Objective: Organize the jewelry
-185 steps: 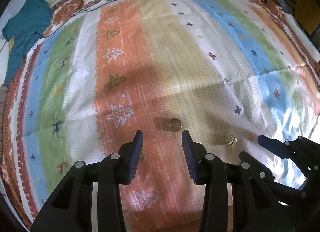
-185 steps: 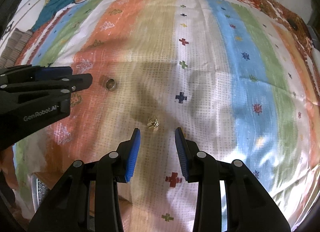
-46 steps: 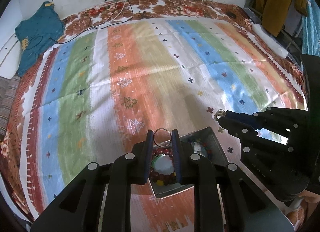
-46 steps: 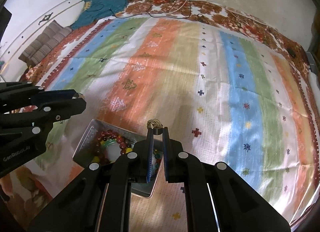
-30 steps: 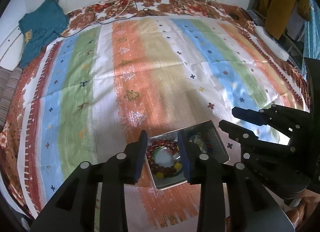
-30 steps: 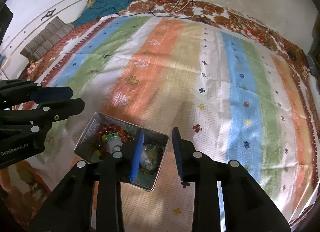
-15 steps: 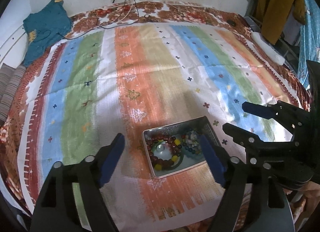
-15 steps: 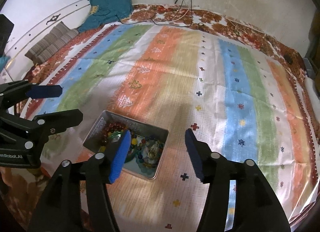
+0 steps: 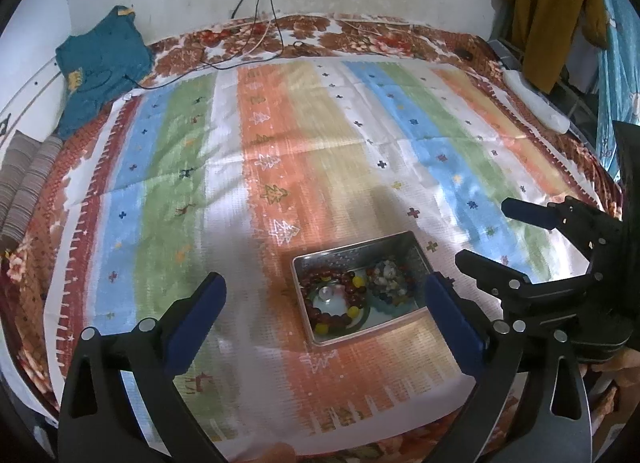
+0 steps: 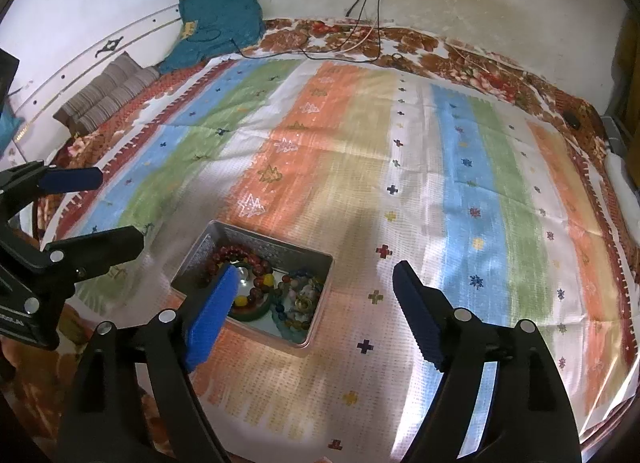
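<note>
A small metal tray [image 9: 416, 253] [image 10: 200, 251] sits on the striped cloth and holds a red bead bracelet [image 9: 320, 311] [image 10: 260, 263], a mixed bead bracelet [image 9: 390, 287] [image 10: 296, 303] and other small jewelry. My left gripper [image 9: 324, 303] is wide open and empty, held high above the tray. My right gripper [image 10: 316, 287] is wide open and empty, also high, with its left finger over the tray's near side. Each gripper shows in the other's view, the right [image 9: 532, 239] and the left [image 10: 84, 207].
A striped cloth [image 9: 360, 111] [image 10: 480, 167] covers a bed with a floral sheet. A teal garment [image 9: 100, 67] [image 10: 216, 23] and grey cushions [image 10: 104, 95] lie at the far left. Cables [image 9: 256, 35] run from the wall. A white object [image 9: 536, 99] lies at the right edge.
Both grippers carried a ring over the tray, opened, and let the rings drop in. They have since opened wider and risen higher above the tray.
</note>
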Demonstrator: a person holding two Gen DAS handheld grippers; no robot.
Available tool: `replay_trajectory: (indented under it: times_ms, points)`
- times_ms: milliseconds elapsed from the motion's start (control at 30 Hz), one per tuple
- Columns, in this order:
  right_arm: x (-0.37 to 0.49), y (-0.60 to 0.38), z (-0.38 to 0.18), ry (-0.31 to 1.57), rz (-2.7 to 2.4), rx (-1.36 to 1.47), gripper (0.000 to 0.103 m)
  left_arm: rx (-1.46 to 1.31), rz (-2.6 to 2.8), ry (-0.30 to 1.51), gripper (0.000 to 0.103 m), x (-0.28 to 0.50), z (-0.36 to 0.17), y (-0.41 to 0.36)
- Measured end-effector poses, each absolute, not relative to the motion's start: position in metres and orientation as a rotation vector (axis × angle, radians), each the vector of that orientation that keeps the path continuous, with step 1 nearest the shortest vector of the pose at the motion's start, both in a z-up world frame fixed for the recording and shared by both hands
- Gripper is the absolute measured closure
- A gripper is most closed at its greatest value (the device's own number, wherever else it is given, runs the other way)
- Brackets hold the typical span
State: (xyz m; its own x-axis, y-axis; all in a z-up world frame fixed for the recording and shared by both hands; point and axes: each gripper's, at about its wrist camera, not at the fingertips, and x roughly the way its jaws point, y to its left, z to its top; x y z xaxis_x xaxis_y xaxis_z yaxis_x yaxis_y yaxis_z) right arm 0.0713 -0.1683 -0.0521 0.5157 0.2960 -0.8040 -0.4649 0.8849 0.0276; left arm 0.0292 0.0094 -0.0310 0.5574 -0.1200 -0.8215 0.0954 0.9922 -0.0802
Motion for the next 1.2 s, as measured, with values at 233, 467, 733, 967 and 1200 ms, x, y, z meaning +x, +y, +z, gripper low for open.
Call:
replay_trajectory:
  times_ms: [233,467,733,967,1200]
  points:
    - [0.069,-0.172,-0.050,0.919,0.459,-0.183,0.020,-0.038,-0.153,0.950,0.006,0.024,-0.026,0.010]
    - [0.069,-0.178,-0.048,0.914,0.460,-0.155,0.020,-0.032,-0.171,0.938,0.006,0.021,-0.025,0.008]
    - [0.066,-0.180,-0.046,0.900,0.464,-0.148,0.020,-0.032,-0.165,0.926,0.006,0.018,-0.023,0.009]
    - [0.064,-0.180,-0.044,0.892,0.461,-0.143,0.019,-0.012,-0.170,0.910,0.006,0.016,-0.021,0.010]
    - [0.063,-0.181,-0.042,0.879,0.455,-0.140,0.015,-0.004,-0.179,0.892,0.006,0.013,-0.018,0.006]
